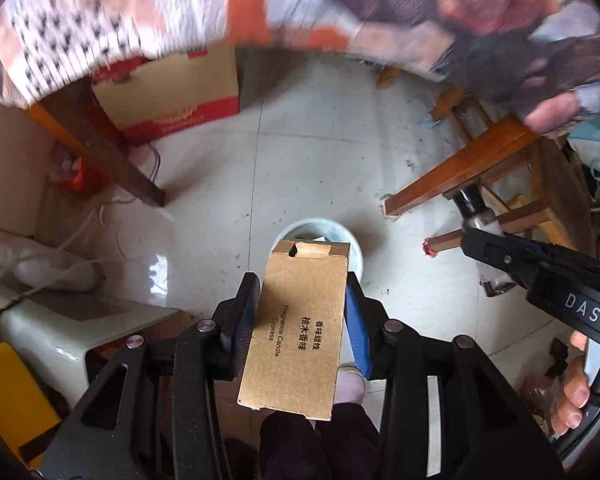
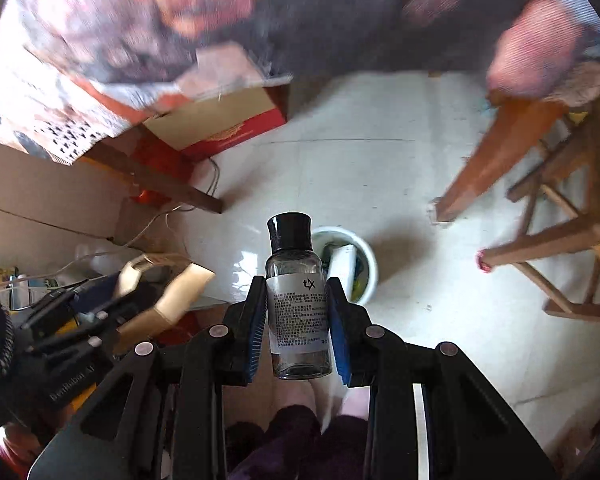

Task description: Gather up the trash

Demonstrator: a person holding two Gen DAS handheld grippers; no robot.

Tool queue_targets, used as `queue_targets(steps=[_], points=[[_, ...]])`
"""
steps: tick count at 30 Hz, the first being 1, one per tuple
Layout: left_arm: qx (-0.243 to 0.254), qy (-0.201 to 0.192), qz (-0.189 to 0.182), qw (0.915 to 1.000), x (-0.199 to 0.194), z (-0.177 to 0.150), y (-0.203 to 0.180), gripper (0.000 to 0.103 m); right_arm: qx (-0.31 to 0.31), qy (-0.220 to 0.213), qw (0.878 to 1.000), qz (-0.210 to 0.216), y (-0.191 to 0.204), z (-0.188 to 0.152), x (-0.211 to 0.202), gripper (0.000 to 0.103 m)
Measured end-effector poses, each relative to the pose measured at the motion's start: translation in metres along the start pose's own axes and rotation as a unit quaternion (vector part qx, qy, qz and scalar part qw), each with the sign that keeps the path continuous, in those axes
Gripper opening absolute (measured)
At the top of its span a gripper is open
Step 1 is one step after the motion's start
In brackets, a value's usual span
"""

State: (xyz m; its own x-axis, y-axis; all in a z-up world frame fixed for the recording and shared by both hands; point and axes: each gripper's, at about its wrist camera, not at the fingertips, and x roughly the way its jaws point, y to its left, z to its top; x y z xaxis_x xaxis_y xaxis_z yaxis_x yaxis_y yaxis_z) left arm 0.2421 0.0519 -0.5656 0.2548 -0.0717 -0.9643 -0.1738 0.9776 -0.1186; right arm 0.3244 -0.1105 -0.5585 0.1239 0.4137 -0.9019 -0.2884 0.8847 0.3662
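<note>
Both grippers are carrying trash over the floor — neither piece is dropped yet. The left gripper point(image 1: 302, 320) is clamping a flat brown carton point(image 1: 298, 320) printed "Fragrance Candle Cypress", its fingers point(image 1: 244, 312) pressing on the carton's two long edges; the carton's far end is overlapping the white bin point(image 1: 354, 246) in the left wrist view, so it appears to be hanging roughly above the rim.

The right gripper point(image 2: 298, 320) is gripping a small clear bottle point(image 2: 296, 304) with a black cap, fingers closed on its labelled body, bottle upright in the frame. The bin point(image 2: 370, 268) is sitting on the tiled floor just beyond and to the right of the bottle.

The bin is already holding some items — a white box-like piece and something green-yellow, not clearly readable. Judging by this, collection is partly done; these two pieces are waiting for release. Whether more trash remains elsewhere cannot be told from here.
</note>
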Motion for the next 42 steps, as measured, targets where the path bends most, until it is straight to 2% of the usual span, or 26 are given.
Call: queue_targets(steps=[6,8,9,12,15,18,19,20,21,24,28,33,39,42], points=[[-0.01,-0.002,0.005,0.9999,0.038,-0.003,0.009,0.041,-0.026,-0.011,0.999,0.027,0.011,0.009,0.038,0.031],[-0.011,-0.001,0.003,0.9999,0.047,-0.004,0.008,0.041,-0.024,-0.007,0.999,0.025,0.012,0.011,0.047,0.046],[-0.013,0.001,0.003,0.9999,0.053,-0.004,0.008,0.041,-0.021,-0.009,1.0,0.022,0.01,0.012,0.049,0.047],[-0.016,0.009,-0.003,0.9998,0.062,-0.003,0.006,0.041,-0.011,-0.016,1.0,0.011,0.0,0.011,0.047,0.049],[-0.012,0.009,-0.001,0.9999,0.068,0.003,-0.001,0.041,-0.003,-0.002,1.0,0.001,-0.01,0.012,0.049,0.049],[0.0,0.009,0.0,1.0,0.073,0.01,-0.014,0.042,0.016,0.003,1.0,0.008,-0.022,0.011,0.046,0.049],[0.001,0.013,-0.002,0.9999,0.077,0.014,-0.015,0.043,0.021,0.003,1.0,0.008,-0.026,0.011,0.044,0.049],[0.001,0.021,-0.003,0.9998,0.081,0.016,-0.018,0.051,0.024,0.003,1.0,0.006,-0.028,0.011,0.042,0.049],[-0.001,0.029,-0.004,0.9996,0.083,0.018,-0.019,0.054,0.026,0.001,1.0,0.001,-0.03,0.011,0.038,0.049],[-0.004,0.031,-0.004,0.9995,0.083,0.02,-0.023,0.054,0.027,-0.005,1.0,-0.015,-0.033,0.01,0.031,0.049],[-0.003,0.034,-0.004,0.9994,0.072,0.017,-0.025,0.054,0.029,-0.013,0.999,-0.018,-0.033,0.011,0.02,0.049],[0.0,0.032,-0.004,0.9995,0.038,0.015,-0.026,0.054,0.023,-0.018,0.999,-0.016,-0.024,0.013,0.0,0.049],[-0.011,0.017,-0.022,0.9995,-0.03,0.025,-0.028,0.054,0.012,-0.033,0.999,-0.02,0.0,0.02,-0.052,0.049],[-0.006,-0.004,-0.019,0.9998,-0.075,0.034,-0.034,0.054,0.009,-0.042,0.999,-0.017,0.013,0.024,-0.085,0.049]])
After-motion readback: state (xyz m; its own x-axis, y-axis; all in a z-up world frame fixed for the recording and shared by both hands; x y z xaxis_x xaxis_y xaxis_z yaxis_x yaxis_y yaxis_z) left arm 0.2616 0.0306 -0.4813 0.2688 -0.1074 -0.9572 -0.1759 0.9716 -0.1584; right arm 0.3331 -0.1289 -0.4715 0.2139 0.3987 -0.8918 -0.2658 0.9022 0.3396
